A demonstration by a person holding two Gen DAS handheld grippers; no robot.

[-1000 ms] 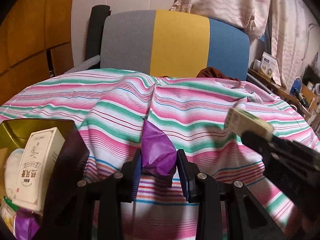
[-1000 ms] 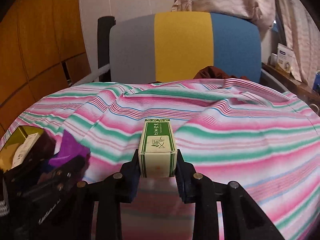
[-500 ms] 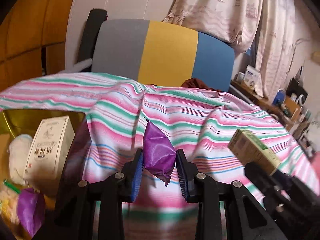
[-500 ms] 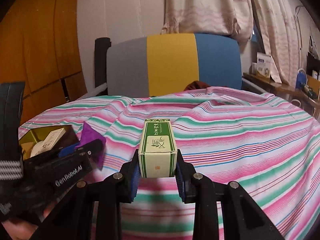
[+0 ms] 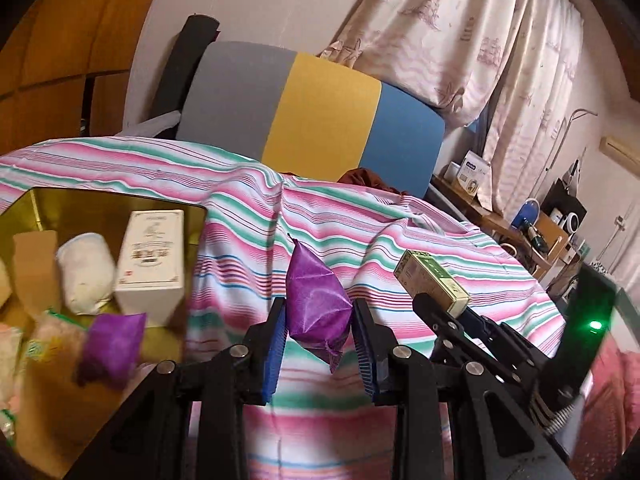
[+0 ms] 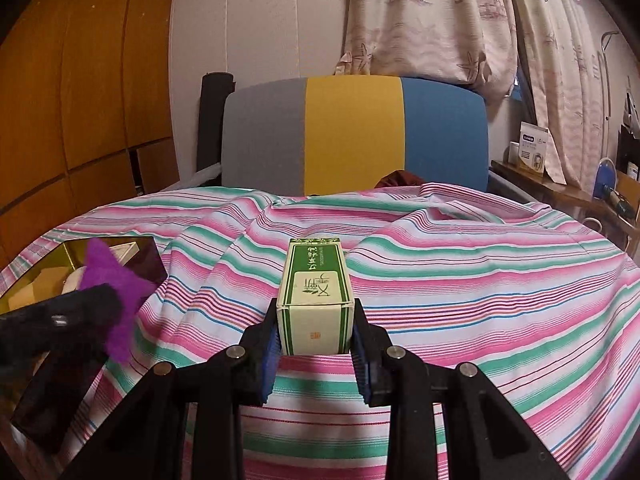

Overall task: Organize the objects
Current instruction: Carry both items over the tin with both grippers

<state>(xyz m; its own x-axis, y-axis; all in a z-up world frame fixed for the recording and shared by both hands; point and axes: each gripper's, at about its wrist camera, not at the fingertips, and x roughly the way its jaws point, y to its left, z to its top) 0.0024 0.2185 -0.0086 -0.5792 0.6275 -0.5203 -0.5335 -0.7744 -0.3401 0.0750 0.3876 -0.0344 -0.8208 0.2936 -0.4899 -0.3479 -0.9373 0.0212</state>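
The left gripper (image 5: pixel 319 322) clamps a crinkly purple foil sachet (image 5: pixel 316 304) between ribbed blue pads, its pointed corner standing up. The right gripper (image 6: pixel 314 334) clamps a rectangular cream cardboard box with green printed panels (image 6: pixel 316 292), lying lengthwise. Both hang above a surface draped in rumpled cloth with pink, green and white stripes (image 6: pixel 460 280). At the left sits a shiny gold tin (image 5: pixel 100 204) holding a white carton (image 5: pixel 154 256), a soft white bundle (image 5: pixel 86 274) and another purple sachet (image 5: pixel 112 344). Behind stands a padded chair back in 3 fabric panels (image 6: pixel 354 136): grey, yellow, blue.
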